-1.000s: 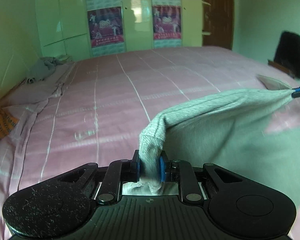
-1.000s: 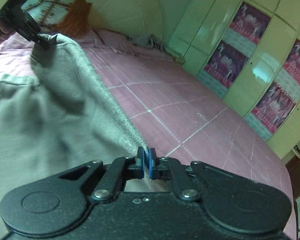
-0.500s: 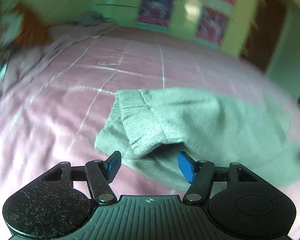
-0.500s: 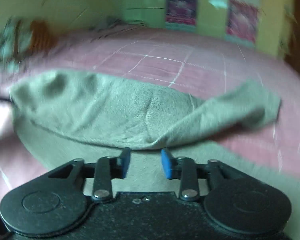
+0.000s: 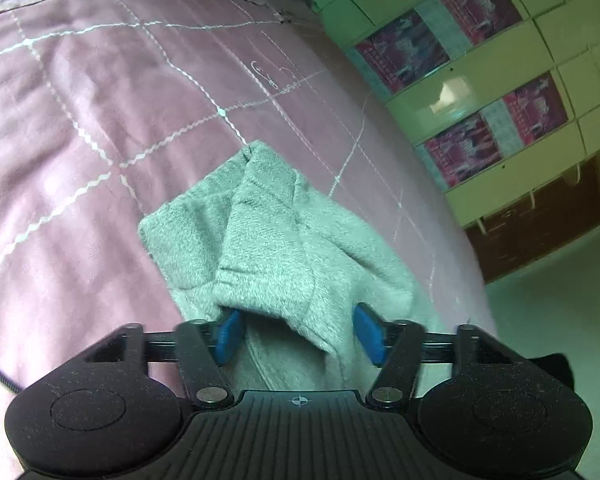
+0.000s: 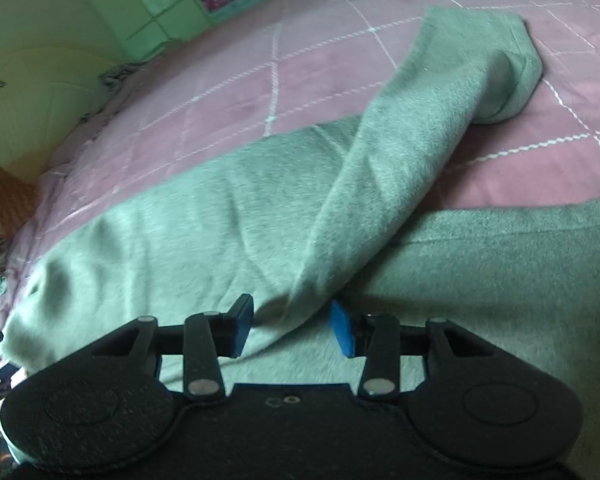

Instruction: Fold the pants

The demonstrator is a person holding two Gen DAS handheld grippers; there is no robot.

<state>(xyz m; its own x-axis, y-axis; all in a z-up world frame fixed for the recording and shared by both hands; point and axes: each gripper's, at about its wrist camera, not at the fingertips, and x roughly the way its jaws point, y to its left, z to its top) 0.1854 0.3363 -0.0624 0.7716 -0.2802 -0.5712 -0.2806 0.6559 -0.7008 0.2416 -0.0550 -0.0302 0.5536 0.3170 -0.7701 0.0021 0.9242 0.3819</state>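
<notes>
Left gripper (image 5: 296, 332): jaws apart, just been closing; pants (image 5: 284, 240) fold loose between, unclamped.
Right gripper (image 6: 294, 330): likewise, closing slightly, fold loose between.

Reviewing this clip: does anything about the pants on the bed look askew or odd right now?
Yes. In the right wrist view one leg of the grey fleece pants lies folded diagonally across the rest, its end on the pink quilted bedspread. In the left wrist view the cloth sits bunched and rumpled between the open left tongs, not flat.
</notes>
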